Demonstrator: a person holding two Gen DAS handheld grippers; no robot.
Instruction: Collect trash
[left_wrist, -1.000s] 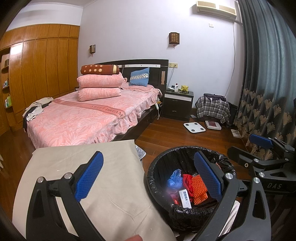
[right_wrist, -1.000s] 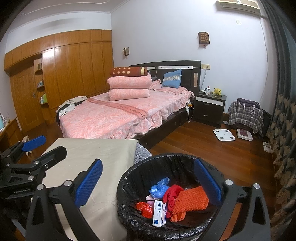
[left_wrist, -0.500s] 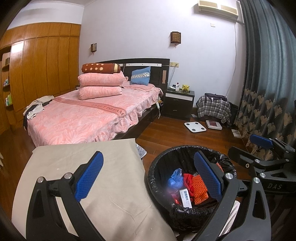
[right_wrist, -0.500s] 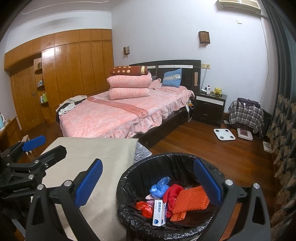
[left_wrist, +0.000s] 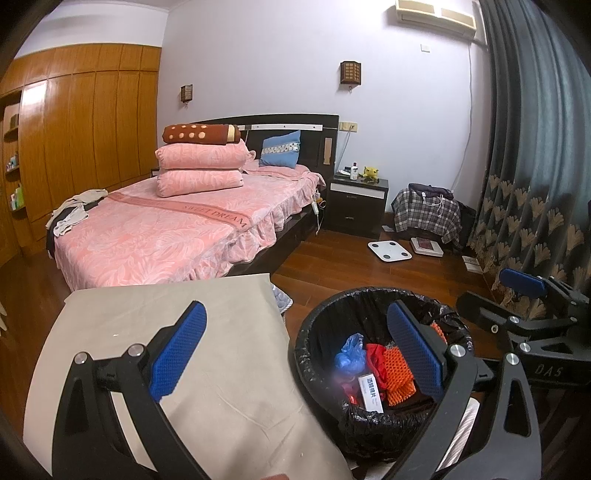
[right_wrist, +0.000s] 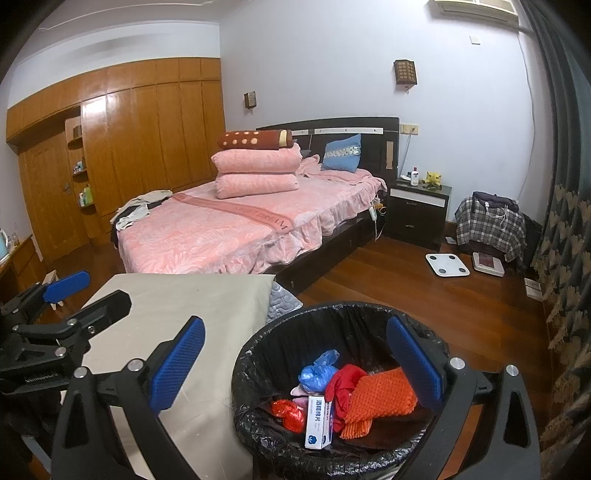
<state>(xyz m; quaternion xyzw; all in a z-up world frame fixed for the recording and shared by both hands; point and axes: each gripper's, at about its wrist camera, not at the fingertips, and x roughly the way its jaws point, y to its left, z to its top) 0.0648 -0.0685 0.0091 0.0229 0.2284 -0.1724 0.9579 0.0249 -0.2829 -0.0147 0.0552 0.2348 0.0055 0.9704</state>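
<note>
A round bin with a black liner (left_wrist: 314, 332) (right_wrist: 251, 354) stands beside a beige cloth-covered table (left_wrist: 155, 317) (right_wrist: 199, 299). In it lie an orange foam net (right_wrist: 380, 398), a red bag (right_wrist: 343, 384), a blue bag (right_wrist: 314, 373), a white box (right_wrist: 318, 424) and a red wrapper (right_wrist: 288, 410). My left gripper (left_wrist: 295, 350) is open and empty over the table edge and bin. My right gripper (right_wrist: 295, 362) is open and empty above the bin. Each gripper shows in the other's view: the right one (left_wrist: 517, 295), the left one (right_wrist: 74, 291).
A pink bed (left_wrist: 159, 236) stands behind the table. A dark nightstand (left_wrist: 358, 206), a plaid-covered chair (left_wrist: 424, 214), two floor scales (left_wrist: 389, 251) and a dark curtain (left_wrist: 535, 166) line the right. A wooden wardrobe (left_wrist: 92, 129) fills the left wall.
The left wrist view has shifted very slightly; both grippers stay open and empty. The bin contents have not moved.
</note>
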